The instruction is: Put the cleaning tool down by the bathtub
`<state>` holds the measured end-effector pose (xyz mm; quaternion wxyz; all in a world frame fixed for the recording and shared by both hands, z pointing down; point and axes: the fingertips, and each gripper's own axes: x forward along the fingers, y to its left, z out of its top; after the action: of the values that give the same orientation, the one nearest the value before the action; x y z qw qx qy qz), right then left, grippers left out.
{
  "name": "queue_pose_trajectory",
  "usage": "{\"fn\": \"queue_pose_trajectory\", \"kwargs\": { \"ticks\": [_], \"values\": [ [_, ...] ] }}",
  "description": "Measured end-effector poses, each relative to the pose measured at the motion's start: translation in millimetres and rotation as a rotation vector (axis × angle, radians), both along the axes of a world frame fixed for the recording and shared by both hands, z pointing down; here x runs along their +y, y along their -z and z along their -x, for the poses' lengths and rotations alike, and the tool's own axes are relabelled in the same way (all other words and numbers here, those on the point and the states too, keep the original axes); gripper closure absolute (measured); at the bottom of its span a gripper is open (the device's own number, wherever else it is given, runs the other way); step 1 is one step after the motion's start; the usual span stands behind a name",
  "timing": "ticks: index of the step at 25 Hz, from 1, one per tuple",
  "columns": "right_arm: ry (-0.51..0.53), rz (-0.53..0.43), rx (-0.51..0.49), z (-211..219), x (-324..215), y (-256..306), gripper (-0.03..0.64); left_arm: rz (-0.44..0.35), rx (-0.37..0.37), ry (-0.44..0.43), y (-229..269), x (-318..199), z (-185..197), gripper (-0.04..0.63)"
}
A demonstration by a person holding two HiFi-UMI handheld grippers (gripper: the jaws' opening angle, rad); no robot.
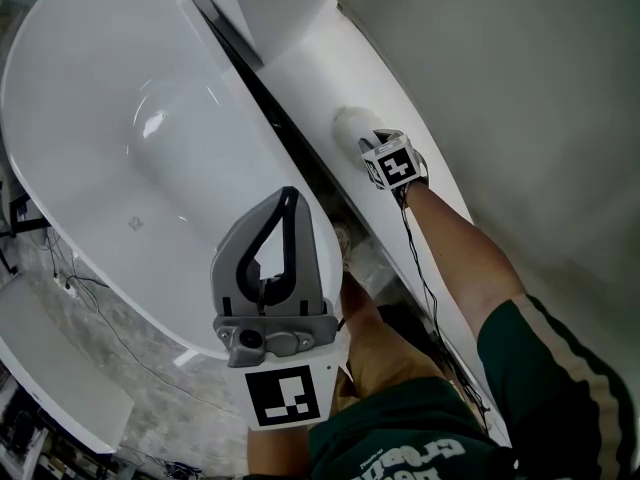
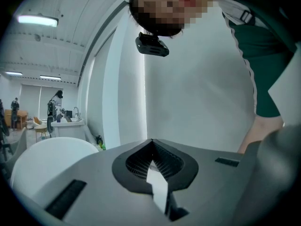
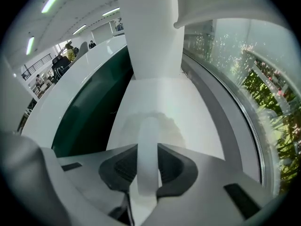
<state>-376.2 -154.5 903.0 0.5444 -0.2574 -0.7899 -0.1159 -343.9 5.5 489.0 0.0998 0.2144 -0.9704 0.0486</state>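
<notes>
White cleaning tool (image 1: 352, 128) sat in the right gripper (image 1: 378, 151), jaws clamped on its pale handle. The round head was low over the white ledge (image 1: 330, 63) just right of the bathtub (image 1: 110, 88). We couldn't tell if the head was touching the ledge yet. We judged this as the set-down step, nearly done. Next move, in our judgement: rest the head flat on the ledge, open the jaws, and lift clear without dragging the handle.

Right forearm (image 1: 455, 238) reached out to the far side, gripper tipped steeply down at the ledge. Left gripper (image 1: 288, 203) hung near, over the tub's near rim, roughly level, with its jaws closed and nothing between them.
</notes>
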Motion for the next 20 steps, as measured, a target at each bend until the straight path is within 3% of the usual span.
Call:
{"fn": "queue_pose_trajectory", "kwargs": {
  "ticks": [13,20],
  "values": [
    [-0.044,0.051,-0.064,0.7,-0.4,4.2,0.522,-0.001,-0.006,-0.013,-6.6,-7.1,-3.2,0.588],
    [-0.020,0.049,-0.055,-0.2,-0.3,0.7,0.522,0.005,-0.003,-0.001,-13.0,-3.4,-2.9,0.588]
  ]
}}
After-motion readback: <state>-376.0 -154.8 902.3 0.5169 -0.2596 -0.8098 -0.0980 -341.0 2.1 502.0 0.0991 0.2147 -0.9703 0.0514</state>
